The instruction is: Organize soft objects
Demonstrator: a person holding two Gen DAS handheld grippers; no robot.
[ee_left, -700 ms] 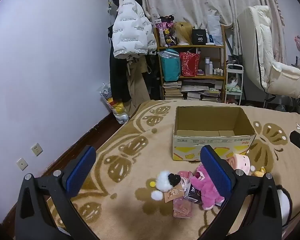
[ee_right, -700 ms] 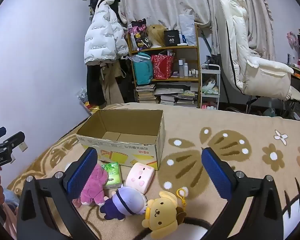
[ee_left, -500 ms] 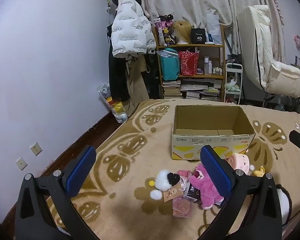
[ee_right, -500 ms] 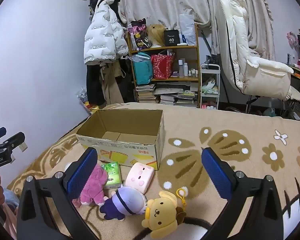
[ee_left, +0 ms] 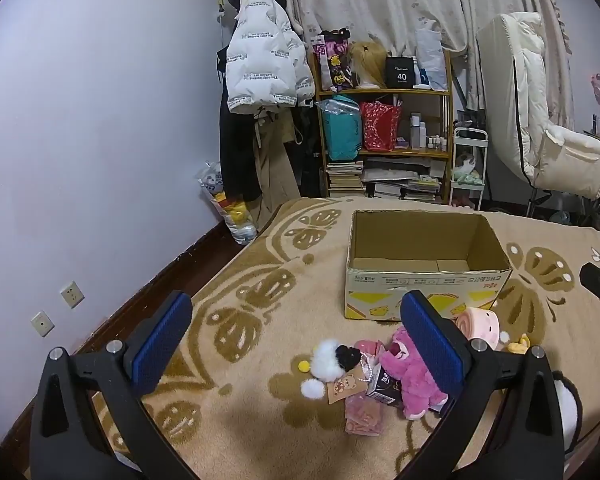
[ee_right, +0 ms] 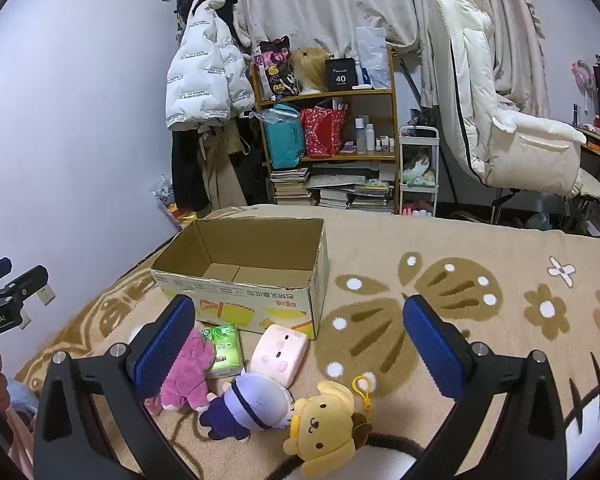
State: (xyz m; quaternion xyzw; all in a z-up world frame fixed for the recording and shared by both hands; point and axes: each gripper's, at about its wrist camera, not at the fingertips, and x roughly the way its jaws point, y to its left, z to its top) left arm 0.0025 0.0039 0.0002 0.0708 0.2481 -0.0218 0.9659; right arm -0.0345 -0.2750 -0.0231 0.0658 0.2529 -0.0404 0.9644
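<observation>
An open, empty cardboard box (ee_left: 424, 268) (ee_right: 244, 280) stands on the patterned blanket. In front of it lie soft toys: a pink plush bear (ee_left: 410, 376) (ee_right: 186, 372), a pink pig cushion (ee_left: 478, 322) (ee_right: 278, 354), a purple-capped doll (ee_right: 252, 400), a yellow dog plush (ee_right: 326, 424), a white-and-black pompom charm (ee_left: 332, 362) and a green tissue pack (ee_right: 224, 344). My left gripper (ee_left: 296, 344) is open and empty, above the blanket left of the toys. My right gripper (ee_right: 296, 344) is open and empty, above the toys.
The blanket (ee_right: 480, 280) covers a bed beside the left wall (ee_left: 80, 160). Beyond its far edge stand a cluttered shelf (ee_left: 384, 132), hanging coats (ee_left: 260, 80) and a white recliner (ee_right: 512, 128). Pink paper and a small dark box (ee_left: 382, 386) lie by the bear.
Both views have shifted very slightly; the toys and the box have not moved, and both grippers stay open.
</observation>
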